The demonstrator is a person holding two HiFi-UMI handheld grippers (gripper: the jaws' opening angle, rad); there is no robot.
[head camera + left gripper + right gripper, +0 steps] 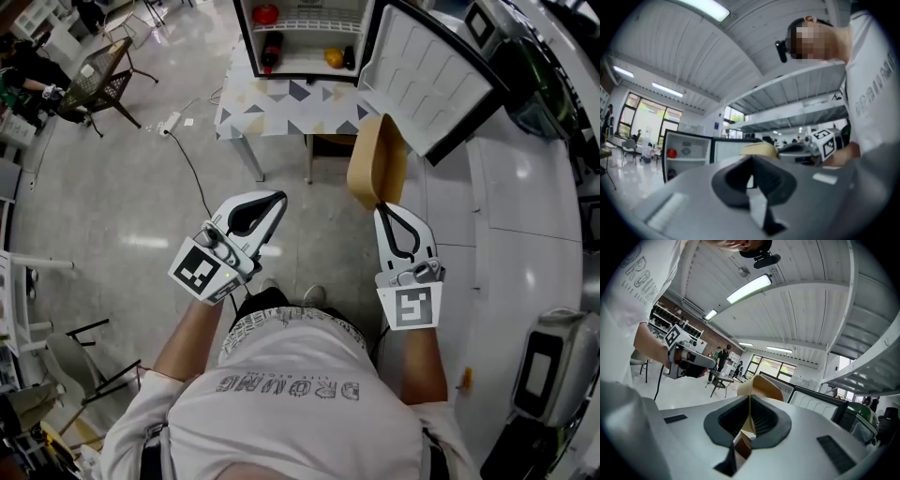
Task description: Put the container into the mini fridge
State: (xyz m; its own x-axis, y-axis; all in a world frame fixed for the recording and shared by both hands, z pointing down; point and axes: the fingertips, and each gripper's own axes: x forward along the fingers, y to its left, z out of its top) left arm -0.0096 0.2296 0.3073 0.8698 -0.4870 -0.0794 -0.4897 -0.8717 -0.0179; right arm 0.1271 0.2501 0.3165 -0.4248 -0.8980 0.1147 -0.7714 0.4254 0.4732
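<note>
The tan container [378,161] hangs by its rim in my right gripper [382,208], which is shut on it. In the right gripper view the thin rim of the container [761,385] runs between the dark pads of that gripper [749,401]. The mini fridge [246,37] stands ahead on a patterned table [281,103], its door [427,75] swung open to the right. Inside are a red item [266,13], a dark bottle [271,52] and a yellow item [334,57]. My left gripper [278,199] is to the left of the container, shut and holding nothing [752,161].
A white counter [525,234] runs along the right, with an appliance [548,361] on it at the lower right. A power strip with its cable [171,124] lies on the floor to the left. A mesh chair [103,80] stands at the far left.
</note>
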